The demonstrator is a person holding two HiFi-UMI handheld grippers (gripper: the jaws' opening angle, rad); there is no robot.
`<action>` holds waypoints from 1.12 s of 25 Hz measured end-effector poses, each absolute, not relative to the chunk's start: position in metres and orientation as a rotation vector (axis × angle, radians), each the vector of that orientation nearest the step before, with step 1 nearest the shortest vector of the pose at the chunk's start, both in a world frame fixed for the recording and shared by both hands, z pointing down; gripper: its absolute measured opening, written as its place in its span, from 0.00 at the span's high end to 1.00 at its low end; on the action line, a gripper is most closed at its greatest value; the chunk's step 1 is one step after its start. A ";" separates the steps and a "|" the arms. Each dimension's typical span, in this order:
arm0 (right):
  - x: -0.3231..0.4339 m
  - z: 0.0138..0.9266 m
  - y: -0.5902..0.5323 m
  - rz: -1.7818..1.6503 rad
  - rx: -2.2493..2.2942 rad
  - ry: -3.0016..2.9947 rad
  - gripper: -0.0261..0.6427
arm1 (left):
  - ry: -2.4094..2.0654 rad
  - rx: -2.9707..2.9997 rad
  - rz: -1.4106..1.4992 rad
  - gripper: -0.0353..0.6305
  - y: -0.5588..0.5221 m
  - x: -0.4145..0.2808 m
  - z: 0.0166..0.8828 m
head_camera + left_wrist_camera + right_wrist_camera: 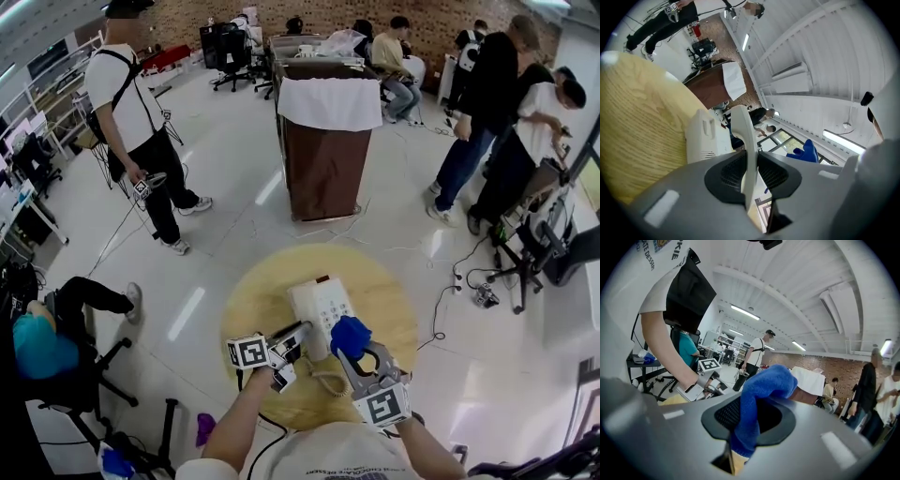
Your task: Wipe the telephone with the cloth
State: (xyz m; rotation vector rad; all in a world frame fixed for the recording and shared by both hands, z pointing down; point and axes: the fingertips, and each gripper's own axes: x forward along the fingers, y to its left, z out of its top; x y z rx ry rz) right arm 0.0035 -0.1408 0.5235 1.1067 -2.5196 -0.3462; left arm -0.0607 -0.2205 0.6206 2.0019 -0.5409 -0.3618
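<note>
Head view, telephone: the white telephone [323,305] lies on the round wooden table [262,300], just ahead of both pairs of jaws. Its coiled cord [328,380] lies between the two grippers.
Head view, left gripper: the left gripper [300,332] reaches in level from the telephone's left edge, its jaws right against the body.
Head view, right gripper: the right gripper [360,350] hangs at the telephone's near right corner, with a blue cloth [350,336] bunched at its tips.
Left gripper view, grip: the jaws pinch a thin curved white piece [743,136], by its look the handset seen edge-on. The telephone base sits just to the left of the jaws on the wood.
Right gripper view, grip: the jaws are pressed on the cloth. A thick fold bulges up past the tips and a tail hangs below. The left gripper shows beyond, to the left.
Step in hand: as I judge it, the wipe itself is not yet begun.
Doing it well: hold the handset steady and clear so the keypad face lies open. Lead with the bulging fold, not the hard jaw tips. Press lightly, or the base may skid. Keep the strokes off the cord.
</note>
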 end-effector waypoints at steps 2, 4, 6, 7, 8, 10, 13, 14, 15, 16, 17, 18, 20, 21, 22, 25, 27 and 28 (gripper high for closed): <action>0.002 0.522 -0.143 -0.341 1.109 -2.520 0.86 | -0.548 1.969 -0.372 0.84 -0.226 -0.064 0.632; 0.002 0.522 -0.146 -0.332 1.110 -2.518 0.86 | -0.547 1.946 -0.372 0.84 -0.231 -0.065 0.640; 0.001 0.524 -0.149 -0.320 1.108 -2.518 0.86 | -0.543 1.925 -0.378 0.84 -0.234 -0.064 0.645; 0.001 0.525 -0.150 -0.315 1.105 -2.519 0.86 | -0.543 1.912 -0.388 0.83 -0.236 -0.065 0.647; 0.001 0.526 -0.151 -0.310 1.101 -2.519 0.86 | -0.546 1.899 -0.400 0.83 -0.238 -0.065 0.649; 0.000 0.528 -0.153 -0.298 1.094 -2.519 0.86 | -0.565 1.888 -0.405 0.83 -0.242 -0.069 0.654; -0.001 0.527 -0.157 -0.290 1.092 -2.526 0.86 | -0.556 1.856 -0.425 0.83 -0.245 -0.068 0.658; -0.001 0.527 -0.158 -0.289 1.091 -2.526 0.86 | -0.551 1.848 -0.434 0.83 -0.244 -0.067 0.658; -0.001 0.528 -0.159 -0.287 1.090 -2.525 0.86 | -0.550 1.847 -0.439 0.83 -0.245 -0.066 0.658; -0.001 0.529 -0.159 -0.284 1.091 -2.524 0.86 | -0.554 1.852 -0.442 0.82 -0.245 -0.065 0.658; 0.000 0.530 -0.160 -0.279 1.091 -2.523 0.86 | -0.560 1.859 -0.443 0.82 -0.245 -0.065 0.659; 0.000 0.531 -0.160 -0.273 1.091 -2.522 0.86 | -0.567 1.866 -0.442 0.82 -0.245 -0.065 0.659; -0.001 0.532 -0.160 -0.263 1.089 -2.526 0.86 | -0.584 1.876 -0.429 0.81 -0.245 -0.067 0.661; -0.001 0.532 -0.160 -0.261 1.088 -2.529 0.86 | -0.592 1.881 -0.417 0.81 -0.244 -0.068 0.661; -0.002 0.532 -0.160 -0.259 1.087 -2.534 0.86 | -0.600 1.885 -0.406 0.81 -0.244 -0.068 0.662; -0.003 0.532 -0.161 -0.251 1.080 -2.541 0.86 | -0.626 1.894 -0.386 0.80 -0.245 -0.069 0.662; -0.002 0.533 -0.160 -0.242 1.076 -2.543 0.86 | -0.640 1.893 -0.379 0.79 -0.244 -0.071 0.664; -0.002 0.534 -0.159 -0.234 1.077 -2.544 0.86 | -0.648 1.892 -0.375 0.79 -0.243 -0.072 0.664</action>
